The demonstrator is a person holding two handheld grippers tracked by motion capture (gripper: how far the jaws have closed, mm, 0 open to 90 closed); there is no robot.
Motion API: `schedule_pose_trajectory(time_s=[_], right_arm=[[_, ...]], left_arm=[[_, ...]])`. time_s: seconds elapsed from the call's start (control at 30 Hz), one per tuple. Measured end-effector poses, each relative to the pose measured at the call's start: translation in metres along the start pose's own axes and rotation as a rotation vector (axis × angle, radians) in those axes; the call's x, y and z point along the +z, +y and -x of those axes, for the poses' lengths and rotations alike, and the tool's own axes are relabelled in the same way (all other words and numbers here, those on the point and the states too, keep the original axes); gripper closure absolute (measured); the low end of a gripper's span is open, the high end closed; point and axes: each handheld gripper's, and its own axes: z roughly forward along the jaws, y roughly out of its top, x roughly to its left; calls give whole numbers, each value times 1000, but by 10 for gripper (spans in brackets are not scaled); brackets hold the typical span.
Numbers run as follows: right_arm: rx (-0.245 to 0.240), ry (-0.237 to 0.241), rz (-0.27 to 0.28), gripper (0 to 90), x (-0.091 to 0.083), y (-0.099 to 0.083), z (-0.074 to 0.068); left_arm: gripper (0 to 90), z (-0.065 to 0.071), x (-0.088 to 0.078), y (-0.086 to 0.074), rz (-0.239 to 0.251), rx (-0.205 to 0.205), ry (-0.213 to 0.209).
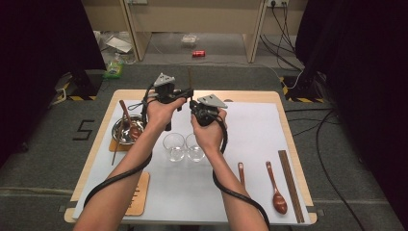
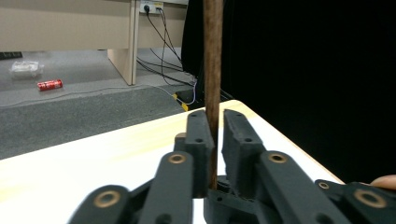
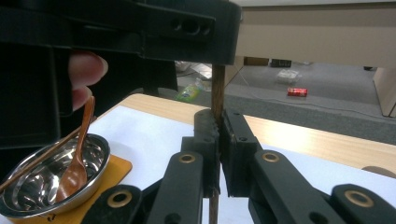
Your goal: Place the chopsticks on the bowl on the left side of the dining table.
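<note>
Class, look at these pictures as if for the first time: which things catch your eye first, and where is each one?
Two hand-held grippers meet above the middle of the table, the left gripper and the right gripper both at one thin brown stick that stands upright between their jaws. Just in front of the hands stand two clear glasses side by side. At the table's left sits a shiny metal bowl with a wooden spoon in it.
</note>
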Motion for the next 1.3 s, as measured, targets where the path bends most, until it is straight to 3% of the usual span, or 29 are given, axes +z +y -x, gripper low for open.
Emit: schedule_pose_trajectory(time_s=[0.17, 0.37, 0.57, 1.0, 1.3], right_arm=[[-11, -5, -1, 851, -1, -1, 0], [-21, 5, -12, 678, -7, 1, 1], [-20, 0, -9, 618, -21, 3, 8], [-17, -39, -71, 580, -49, -13, 47], [-23, -83, -111, 572, -69, -24, 70]], left_arm=[[844, -4, 0, -3, 9, -30, -16], [845, -6, -5, 1, 36, 7, 30], [845, -12, -16, 5, 62, -4, 62], [845, -34, -50, 10, 107, -10, 126], [844, -43, -69, 7, 102, -3, 159]])
